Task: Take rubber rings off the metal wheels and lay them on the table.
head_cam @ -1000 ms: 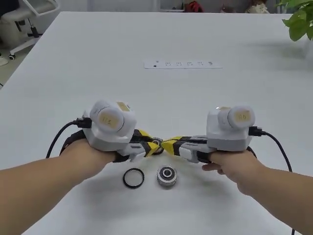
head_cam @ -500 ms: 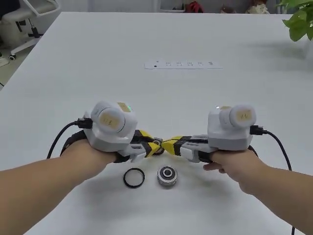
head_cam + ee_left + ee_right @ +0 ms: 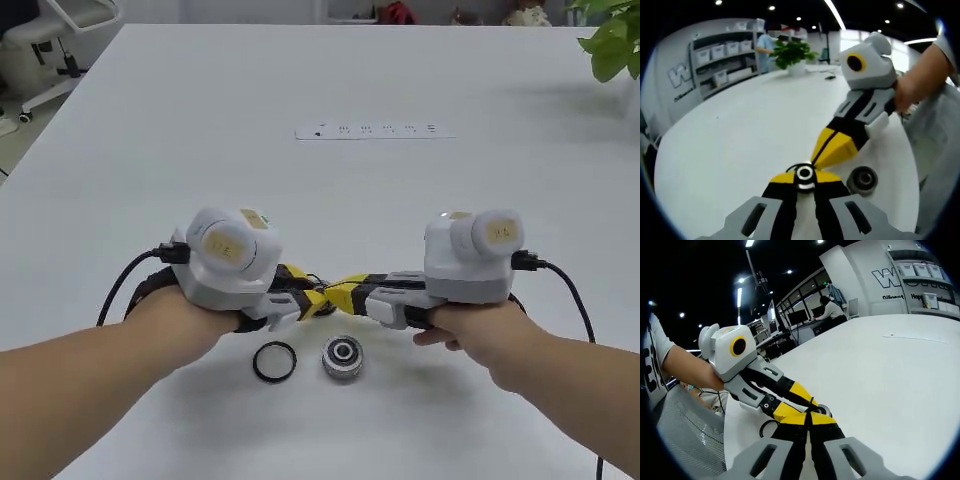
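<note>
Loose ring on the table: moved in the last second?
No. The ring lies where it did, just left of the wheel on the table, with the same offset from the power strip.

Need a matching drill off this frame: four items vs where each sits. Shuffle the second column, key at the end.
Items
1. loose rubber ring
2. bare metal wheel
3. ringed wheel
4. power strip

Places
A. clamped between the jaws of the left gripper
B. far across the table, near its middle
C. lying on the table, right of the loose ring
D. lying flat on the table, left of the bare wheel

Pairs: 1-D, 2-C, 3-A, 4-B
</note>
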`<state>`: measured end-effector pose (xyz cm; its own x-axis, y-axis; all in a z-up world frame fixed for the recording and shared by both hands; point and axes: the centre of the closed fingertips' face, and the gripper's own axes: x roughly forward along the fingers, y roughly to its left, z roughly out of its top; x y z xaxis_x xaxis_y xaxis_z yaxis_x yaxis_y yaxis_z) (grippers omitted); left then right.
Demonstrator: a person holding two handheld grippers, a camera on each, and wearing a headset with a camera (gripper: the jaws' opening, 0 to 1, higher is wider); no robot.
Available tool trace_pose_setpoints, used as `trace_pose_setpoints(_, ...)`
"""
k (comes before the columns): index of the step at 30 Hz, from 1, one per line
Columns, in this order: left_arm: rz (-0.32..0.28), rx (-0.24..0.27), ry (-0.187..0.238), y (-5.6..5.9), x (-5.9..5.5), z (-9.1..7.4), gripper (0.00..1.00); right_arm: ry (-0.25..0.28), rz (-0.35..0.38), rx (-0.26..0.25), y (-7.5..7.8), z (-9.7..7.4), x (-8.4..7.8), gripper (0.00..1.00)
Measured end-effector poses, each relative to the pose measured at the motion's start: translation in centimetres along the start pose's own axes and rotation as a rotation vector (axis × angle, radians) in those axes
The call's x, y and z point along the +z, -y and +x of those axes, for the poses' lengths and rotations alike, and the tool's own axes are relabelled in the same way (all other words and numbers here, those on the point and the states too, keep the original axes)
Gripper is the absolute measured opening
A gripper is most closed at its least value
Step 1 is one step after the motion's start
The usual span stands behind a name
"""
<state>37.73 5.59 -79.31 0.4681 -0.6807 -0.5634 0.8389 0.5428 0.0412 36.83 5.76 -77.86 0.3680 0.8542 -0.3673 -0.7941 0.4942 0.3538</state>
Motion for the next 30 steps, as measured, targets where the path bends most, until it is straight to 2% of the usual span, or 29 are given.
trace_pose_setpoints(3,0.001,0.001,0.003,0.04,0.02,-0.02,0.12,-0.006,0.025,-0.035,0.90,-0.12,-0.43,0.00)
trace_pose_setpoints(6,0.008,0.002,0.014,0.06,0.00,-0.01,0.12,-0.005,0.044,-0.047,1.10,-0.10,-0.62,0.00)
trace_pose_setpoints(15,0.020,-0.003,0.018,0.11,0.11,-0.01,0.13,0.000,0.050,-0.049,0.97,-0.01,-0.60,0.00)
trace_pose_setpoints(19,-0.001,-0.014,0.017,0.09,0.19,0.02,0.14,0.001,0.042,-0.047,0.91,-0.05,-0.58,0.00)
trace_pose_setpoints(23,0.019,-0.015,0.006,0.19,0.32,0.05,0.14,0.005,0.046,-0.045,0.85,-0.06,-0.51,0.00)
trace_pose_setpoints(30,0.024,-0.030,0.006,0.59,0.44,-0.28,0.19,0.011,0.049,-0.039,0.63,-0.05,-0.34,0.00)
